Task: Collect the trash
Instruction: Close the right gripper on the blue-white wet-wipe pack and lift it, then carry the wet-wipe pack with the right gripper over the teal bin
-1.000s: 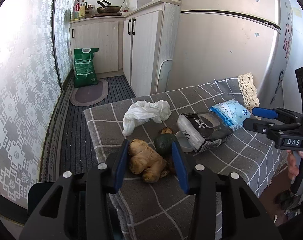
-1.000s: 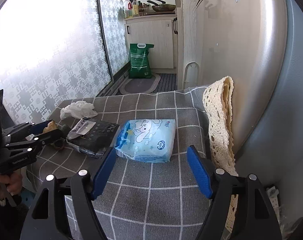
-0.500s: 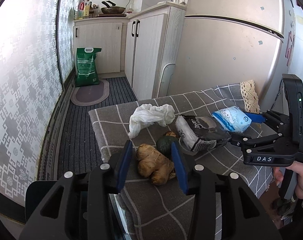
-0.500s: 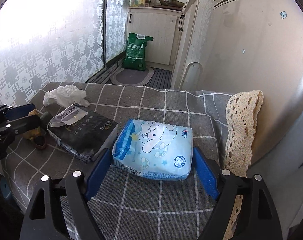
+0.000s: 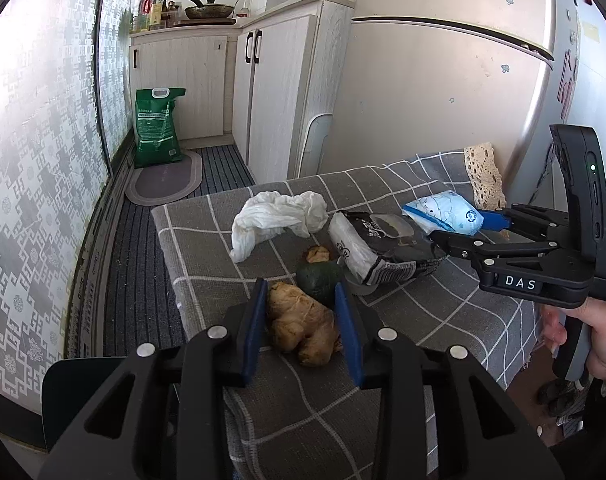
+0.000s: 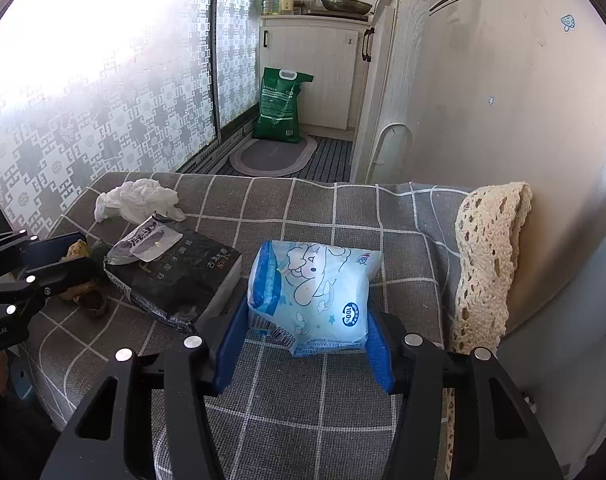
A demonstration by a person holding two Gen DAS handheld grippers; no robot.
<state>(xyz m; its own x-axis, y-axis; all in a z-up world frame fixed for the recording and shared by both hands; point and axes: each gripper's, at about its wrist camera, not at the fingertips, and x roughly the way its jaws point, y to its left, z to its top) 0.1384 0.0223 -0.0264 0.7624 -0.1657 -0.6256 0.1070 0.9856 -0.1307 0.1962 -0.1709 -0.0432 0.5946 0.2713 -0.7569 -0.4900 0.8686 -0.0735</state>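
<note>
The left gripper [image 5: 301, 326] sits nearest, at the desk's front edge, its blue fingers [image 5: 251, 332] pressed against either side of a knobbly tan ginger root [image 5: 301, 326] lying on the grey checked cloth of the desk [image 5: 443, 320]. Just behind the ginger root, touching it, is a dark green round fruit [image 5: 317, 278], and a little further back a small brown scrap [image 5: 318, 254]. Beyond that scrap lies a crumpled white plastic bag [image 5: 277, 218], loose and creased, near the desk's far left corner.

To the right of the ginger root rests a black packet [image 6: 179, 272] with a torn-open pale end and white printed characters, lying flat. Right of it the right gripper [image 6: 307, 338] has its blue fingers [image 6: 229, 346] closed against both sides of a light blue tissue pack [image 6: 315, 292], a soft puffy wrapper printed with a white cartoon animal and a round "100" badge; its near end looks lifted off the cloth, though whether the far end still touches cannot be told. Past the tissue pack, at the desk's right edge, a cream lace cloth [image 6: 489, 248] hangs against the fridge [image 6: 503, 100]. Farthest back, a green sack [image 6: 281, 106] stands on the floor by the white cabinets [image 6: 315, 68].
</note>
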